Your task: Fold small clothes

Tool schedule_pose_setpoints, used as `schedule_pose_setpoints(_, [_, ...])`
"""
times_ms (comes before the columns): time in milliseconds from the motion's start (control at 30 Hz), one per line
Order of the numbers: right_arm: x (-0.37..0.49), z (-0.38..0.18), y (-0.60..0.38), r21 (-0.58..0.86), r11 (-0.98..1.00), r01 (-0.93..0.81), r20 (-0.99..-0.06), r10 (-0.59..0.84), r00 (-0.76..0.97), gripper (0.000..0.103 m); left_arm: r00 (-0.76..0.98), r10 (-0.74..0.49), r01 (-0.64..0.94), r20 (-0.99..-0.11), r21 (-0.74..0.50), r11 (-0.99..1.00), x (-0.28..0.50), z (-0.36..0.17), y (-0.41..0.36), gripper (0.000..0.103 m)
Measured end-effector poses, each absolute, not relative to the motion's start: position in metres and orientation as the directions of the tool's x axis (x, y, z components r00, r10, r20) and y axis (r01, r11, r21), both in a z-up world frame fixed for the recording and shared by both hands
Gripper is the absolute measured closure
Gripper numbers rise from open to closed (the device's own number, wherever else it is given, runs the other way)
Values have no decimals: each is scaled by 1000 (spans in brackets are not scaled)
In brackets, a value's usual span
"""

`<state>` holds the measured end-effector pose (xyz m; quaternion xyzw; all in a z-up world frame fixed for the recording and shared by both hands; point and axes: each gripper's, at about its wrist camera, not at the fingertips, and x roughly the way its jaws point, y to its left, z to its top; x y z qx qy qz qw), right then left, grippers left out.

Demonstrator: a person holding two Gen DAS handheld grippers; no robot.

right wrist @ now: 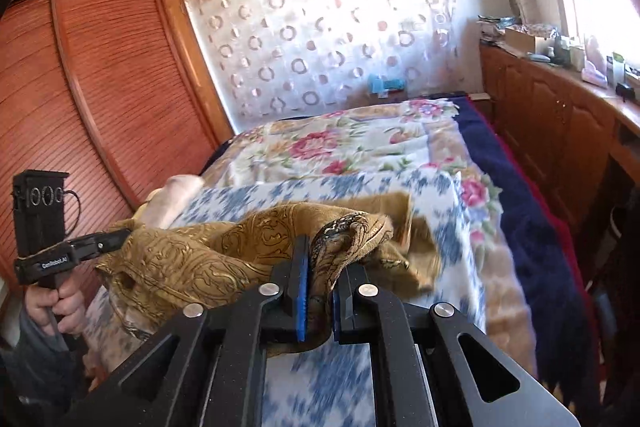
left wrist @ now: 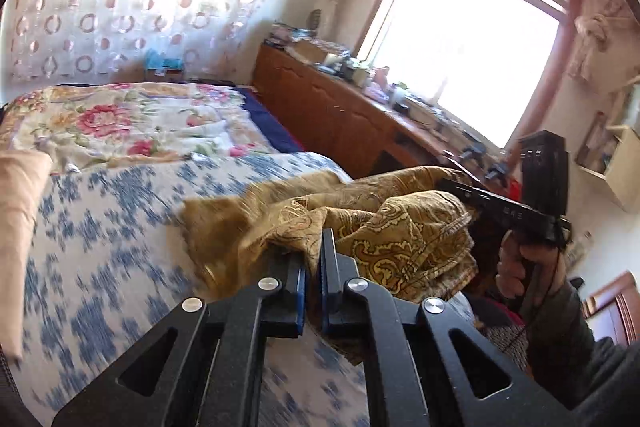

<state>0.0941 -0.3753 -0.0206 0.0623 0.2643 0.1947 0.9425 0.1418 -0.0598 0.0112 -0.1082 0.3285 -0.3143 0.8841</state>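
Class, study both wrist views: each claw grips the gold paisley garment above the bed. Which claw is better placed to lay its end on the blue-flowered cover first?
Probably the left claw. Its bunch of gold paisley garment trails onto the blue-flowered cover just ahead. The right claw holds its bunch higher off the cover.

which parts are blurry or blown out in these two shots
Left wrist view: the window is blown out white, and the blue-and-white floral bedspread smears with motion blur. Right wrist view: the same bedspread blurs near the lens, as does the far edge of the golden paisley garment; both views bend with fisheye distortion.
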Motion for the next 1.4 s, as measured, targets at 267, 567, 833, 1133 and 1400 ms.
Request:
schedule_pose_setpoints(267, [141, -10, -359, 126, 968, -218, -480, 251, 841, 50, 578, -576, 415, -578, -399, 818, 208, -12, -64, 97])
schedule_pose_setpoints(567, [115, -34, -357, 65, 948, -310, -494, 301, 816, 50, 526, -553, 389, -646, -396, 832, 259, -45, -73, 87])
schedule_pose_setpoints(833, [124, -73, -351, 19, 928, -372, -610, 305, 732, 50, 580, -560, 426, -591, -366, 828, 248, -24, -57, 23])
schedule_pose_setpoints(1133, [138, -65, -337, -74, 877, -475, -644, 322, 694, 34, 601, -520, 414, -608, -320, 852, 230, -24, -41, 23])
schedule_pose_setpoints(1400, [126, -63, -332, -121, 856, -503, -651, 314, 691, 29, 586, -515, 413, -626, -315, 854, 225, -34, -47, 23])
